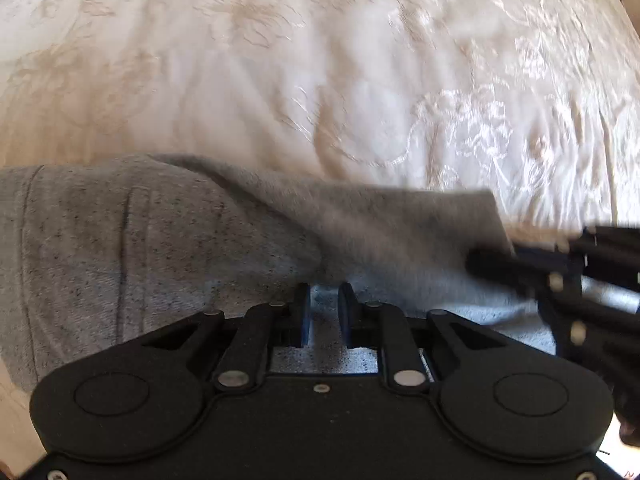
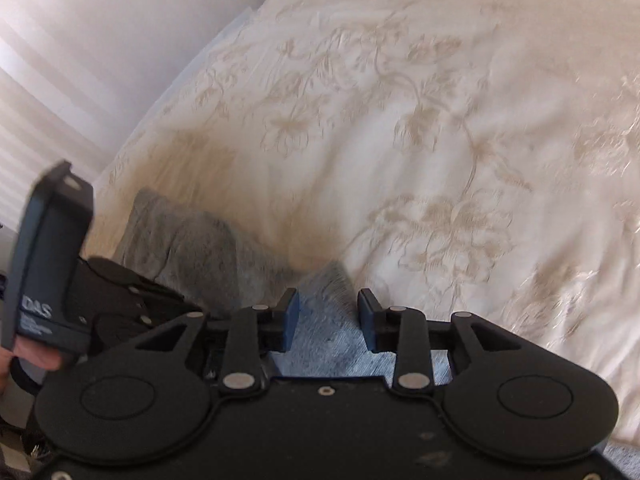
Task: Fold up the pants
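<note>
The grey pants (image 1: 160, 248) lie on a cream embroidered bedspread (image 1: 320, 80). In the left wrist view my left gripper (image 1: 324, 300) has its jaws close together with a fold of the grey fabric between them. My right gripper (image 1: 560, 272) comes in from the right at the pants' edge. In the right wrist view my right gripper (image 2: 328, 312) has a wider gap, with grey fabric (image 2: 320, 320) lying between the fingers. The pants (image 2: 192, 240) stretch away to the left, where my left gripper (image 2: 132, 288) shows from the side.
The bedspread (image 2: 440, 120) fills most of both views. A pale wall (image 2: 100, 40) stands along the bed's left edge in the right wrist view.
</note>
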Available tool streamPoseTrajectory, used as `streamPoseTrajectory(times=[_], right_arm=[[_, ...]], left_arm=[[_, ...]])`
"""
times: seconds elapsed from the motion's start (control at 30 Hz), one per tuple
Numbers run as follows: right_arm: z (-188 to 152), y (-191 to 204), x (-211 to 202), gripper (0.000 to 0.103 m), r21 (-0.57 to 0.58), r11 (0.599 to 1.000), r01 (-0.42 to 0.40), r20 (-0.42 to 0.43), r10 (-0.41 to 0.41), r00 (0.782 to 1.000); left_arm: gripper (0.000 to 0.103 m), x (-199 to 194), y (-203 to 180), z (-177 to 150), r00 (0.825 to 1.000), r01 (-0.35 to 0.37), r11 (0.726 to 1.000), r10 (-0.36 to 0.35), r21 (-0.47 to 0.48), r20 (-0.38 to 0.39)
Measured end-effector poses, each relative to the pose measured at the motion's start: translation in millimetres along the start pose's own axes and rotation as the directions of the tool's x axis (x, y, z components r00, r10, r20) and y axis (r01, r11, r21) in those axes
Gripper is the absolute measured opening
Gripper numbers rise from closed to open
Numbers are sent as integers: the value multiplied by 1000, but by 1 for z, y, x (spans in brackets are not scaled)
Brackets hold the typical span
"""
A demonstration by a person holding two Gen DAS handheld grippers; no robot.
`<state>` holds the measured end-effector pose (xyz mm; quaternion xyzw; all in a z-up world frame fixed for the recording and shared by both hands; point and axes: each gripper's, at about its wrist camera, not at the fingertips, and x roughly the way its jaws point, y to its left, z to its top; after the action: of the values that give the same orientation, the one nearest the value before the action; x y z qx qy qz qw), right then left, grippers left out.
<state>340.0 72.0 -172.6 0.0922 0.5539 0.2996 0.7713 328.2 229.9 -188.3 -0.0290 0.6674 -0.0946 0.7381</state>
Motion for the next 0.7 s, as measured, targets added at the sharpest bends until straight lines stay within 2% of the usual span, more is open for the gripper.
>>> streamPoseTrajectory(times=[0.03, 0.07, 0.2, 0.3, 0.33, 0.37, 0.4, 0.47, 0.53, 0.63, 0.7], right_arm=[[-9, 13, -7, 9, -59, 998, 21, 34, -19, 999], [-18, 27, -13, 5, -107, 993, 45, 51, -40, 998], [-56, 75, -33, 4, -252, 965, 65, 82, -46, 996], [-71, 90, -37, 3, -325, 940, 106, 103, -76, 992], [-66, 91, -38, 2, -321, 932, 165, 152, -122, 981], [-58, 88, -40, 2, -298, 924, 240, 207, -182, 961], [-48, 87, -44, 2, -268, 912, 311, 265, -241, 934], [-34, 84, -47, 2, -224, 893, 391, 346, -302, 888], [-28, 84, -38, 2, -229, 882, 413, 359, -318, 878], [-31, 83, -20, 2, -222, 875, 431, 337, -346, 876], [-28, 83, -18, 2, -179, 861, 476, 368, -390, 844]], left_arm=[[25, -7, 4, 0, 1000, -8, 1000, 9, -17, 20], [25, -12, 7, 1, 999, -18, 999, 19, -28, 30], [25, -22, 17, 3, 999, -29, 997, 32, -71, 42], [25, -26, 20, 1, 998, -48, 997, 50, -57, 41], [25, -27, 20, 0, 997, -58, 997, 60, -48, 47], [25, -28, 18, -1, 996, -64, 997, 67, -41, 53], [25, -29, 15, -2, 996, -69, 997, 71, -36, 57], [25, -26, 11, 0, 996, -75, 997, 76, -29, 55], [25, -24, 4, -2, 996, -74, 997, 75, -26, 55], [25, -28, -2, -2, 995, -77, 997, 77, -14, 62], [25, -25, -1, 0, 994, -89, 996, 90, -7, 55]])
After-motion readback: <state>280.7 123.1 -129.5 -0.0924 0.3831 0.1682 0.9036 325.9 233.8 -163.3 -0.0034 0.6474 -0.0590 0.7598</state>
